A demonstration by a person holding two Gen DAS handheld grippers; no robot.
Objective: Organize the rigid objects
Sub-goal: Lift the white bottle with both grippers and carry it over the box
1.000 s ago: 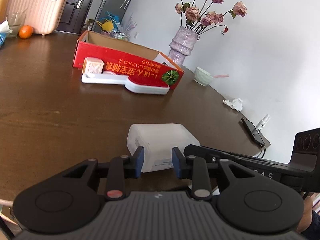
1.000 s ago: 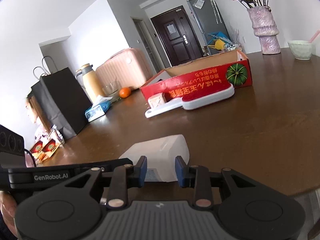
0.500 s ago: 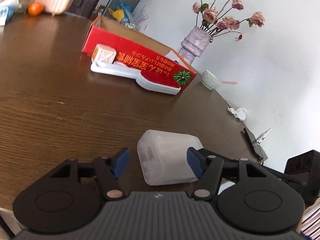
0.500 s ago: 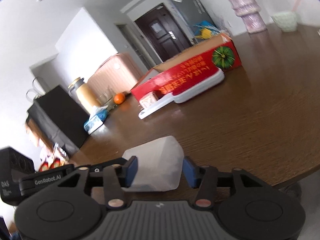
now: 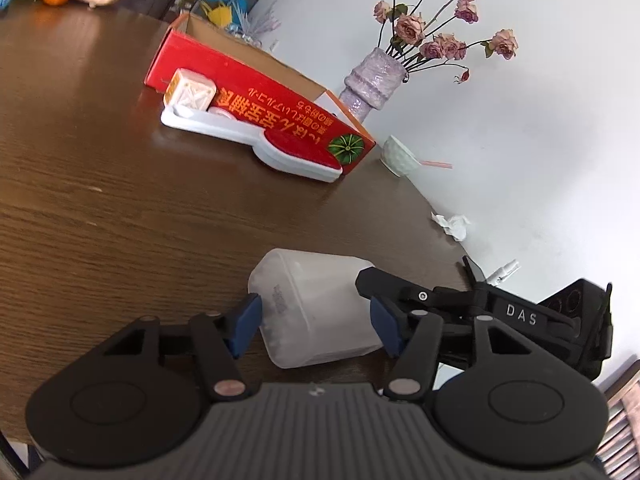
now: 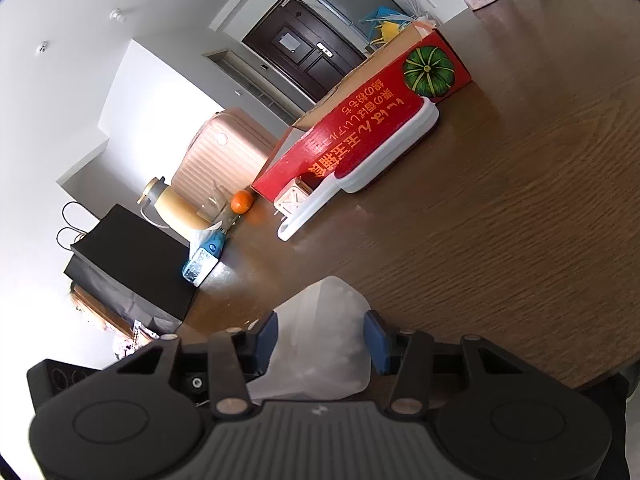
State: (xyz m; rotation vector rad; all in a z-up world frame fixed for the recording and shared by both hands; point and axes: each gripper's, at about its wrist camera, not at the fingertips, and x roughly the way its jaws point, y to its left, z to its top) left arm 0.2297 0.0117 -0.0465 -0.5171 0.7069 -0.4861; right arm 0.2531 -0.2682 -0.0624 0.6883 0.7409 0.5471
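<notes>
Step in hand: both grippers are closing in on the frosted plastic container at the near edge of the table; I judge this the pick-up stage, before any carry to the red box.
Task's thing: the frosted container lies tipped on its side at about 6 o'clock in both wrist views, with the red box well apart from it at 12 o'clock in the left view.
Left gripper: its jaws have just been closing and bracket the container; a sliver of gap seems to remain at each blue pad, so it does not read as clamped.
Right gripper: its jaws have just been closing, and both pads look to be touching the container's flanks; how firm the grip is I cannot tell.
Next move: probably finish the squeeze on both sides and lift evenly, since the smooth, slanted walls could slip.
Red box contents: open-topped, interior hidden from both views.
Frosted container contents: cloudy walls, nothing discernible inside.
Beside the box: a white-and-red brush lies along its near side, and a small patterned cube sits at the handle end, about 11 o'clock.
White cup: past the box's right end, a pink straw sticking out.
</notes>
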